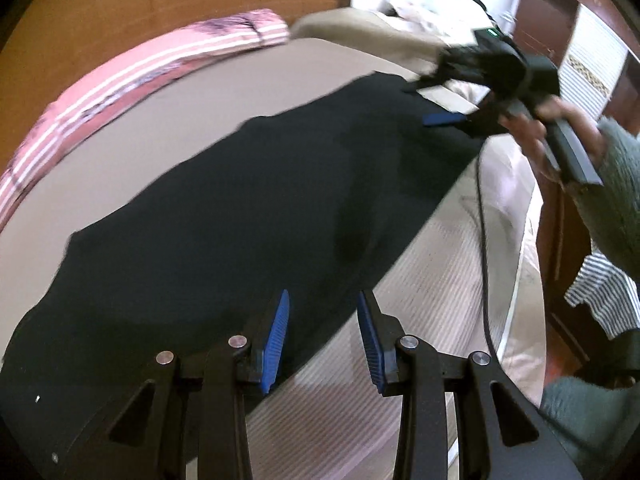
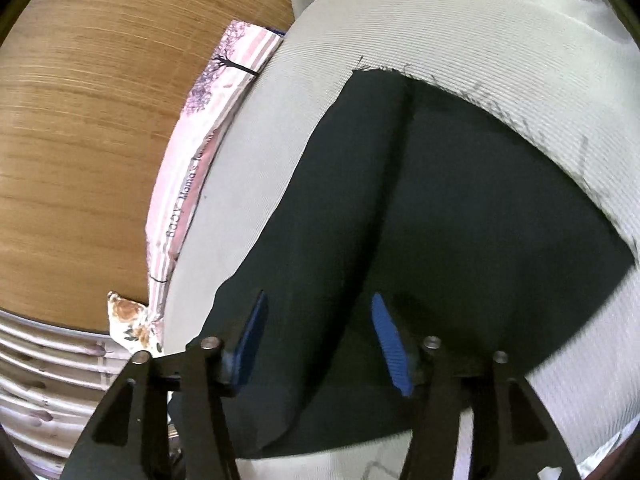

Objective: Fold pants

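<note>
Black pants point(image 1: 248, 208) lie flat on a beige bed point(image 1: 200, 92), running from near left to far right. My left gripper point(image 1: 322, 304) is open, its blue pads just above the pants' near edge, holding nothing. My right gripper shows in the left wrist view point(image 1: 440, 114) at the pants' far end, held in a hand, blurred. In the right wrist view the pants point(image 2: 460, 208) fill the middle with a fold line down them, and my right gripper point(image 2: 318, 304) is open just above the cloth, empty.
A pink striped pillow point(image 1: 132, 68) lies along the bed's far side against a wooden headboard point(image 2: 80, 120). A black cable point(image 1: 482, 240) runs down the bed's right edge. A striped cloth point(image 1: 600, 292) hangs at the right. Bedding point(image 1: 420, 4) is piled at the back.
</note>
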`<state>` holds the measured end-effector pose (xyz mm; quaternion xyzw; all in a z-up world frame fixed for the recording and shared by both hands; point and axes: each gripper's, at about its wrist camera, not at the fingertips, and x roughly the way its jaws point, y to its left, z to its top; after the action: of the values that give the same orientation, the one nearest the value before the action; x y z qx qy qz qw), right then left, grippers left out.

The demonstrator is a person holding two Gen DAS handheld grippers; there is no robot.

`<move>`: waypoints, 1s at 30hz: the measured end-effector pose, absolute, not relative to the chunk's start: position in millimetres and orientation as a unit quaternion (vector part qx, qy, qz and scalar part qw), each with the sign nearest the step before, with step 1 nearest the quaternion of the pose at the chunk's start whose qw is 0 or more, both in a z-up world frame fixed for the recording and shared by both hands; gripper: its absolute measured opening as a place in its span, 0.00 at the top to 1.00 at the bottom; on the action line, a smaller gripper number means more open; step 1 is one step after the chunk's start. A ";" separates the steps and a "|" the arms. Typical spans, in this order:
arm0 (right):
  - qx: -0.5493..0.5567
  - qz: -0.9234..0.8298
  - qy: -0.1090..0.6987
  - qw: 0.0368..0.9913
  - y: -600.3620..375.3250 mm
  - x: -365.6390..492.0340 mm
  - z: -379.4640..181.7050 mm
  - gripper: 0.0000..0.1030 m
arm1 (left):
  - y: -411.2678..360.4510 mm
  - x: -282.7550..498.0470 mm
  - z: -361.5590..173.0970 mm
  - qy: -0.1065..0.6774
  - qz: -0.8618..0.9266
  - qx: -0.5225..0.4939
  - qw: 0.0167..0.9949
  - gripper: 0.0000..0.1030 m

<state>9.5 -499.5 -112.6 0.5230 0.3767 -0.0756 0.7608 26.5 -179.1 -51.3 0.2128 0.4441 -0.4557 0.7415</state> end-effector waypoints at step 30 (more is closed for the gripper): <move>0.439 0.027 0.364 0.821 -481.9 136.4 -55.5 0.55 | -204.8 48.1 -93.3 0.482 -0.448 0.134 0.741 0.85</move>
<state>136.4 -481.9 -55.5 0.4393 0.3640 0.0275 0.8209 48.1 -204.8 -93.3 0.1339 0.4816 -0.4478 0.7413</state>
